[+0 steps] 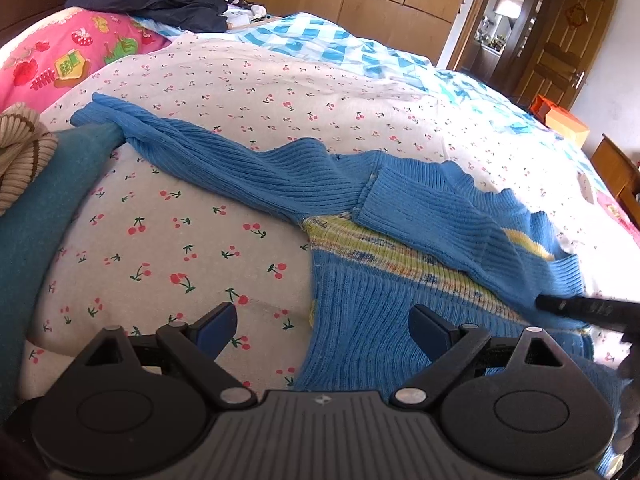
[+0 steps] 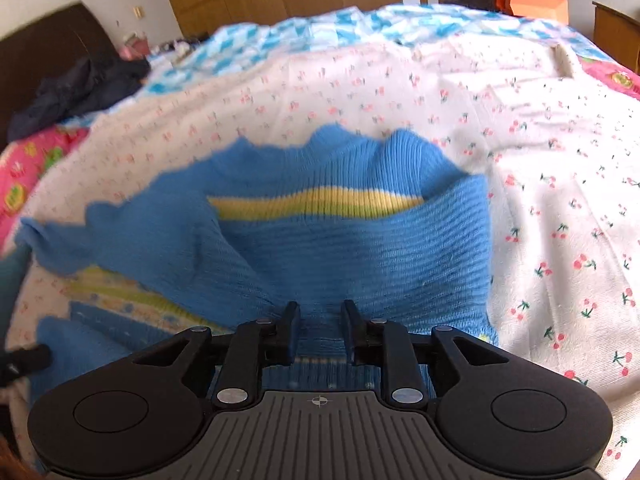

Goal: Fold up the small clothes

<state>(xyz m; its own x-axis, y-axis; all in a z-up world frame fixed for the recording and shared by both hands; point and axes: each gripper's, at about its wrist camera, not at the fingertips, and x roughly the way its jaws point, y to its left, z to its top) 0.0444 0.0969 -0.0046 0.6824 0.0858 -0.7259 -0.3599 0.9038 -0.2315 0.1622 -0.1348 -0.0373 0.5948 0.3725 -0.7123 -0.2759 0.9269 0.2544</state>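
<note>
With the blue sweater lying half folded on the cherry-print sheet, left gripper wide open over its edge, right gripper slightly parted on knit, gripping nothing: best to seize the outstretched sleeve and fold inward, flat.

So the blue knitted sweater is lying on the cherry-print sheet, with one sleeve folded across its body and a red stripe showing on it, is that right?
Not quite. The stripe on the blue knitted sweater is yellow, not red, as the right wrist view shows. The rest holds: the sweater lies on the cherry-print sheet, with one sleeve folded across its body.
</note>
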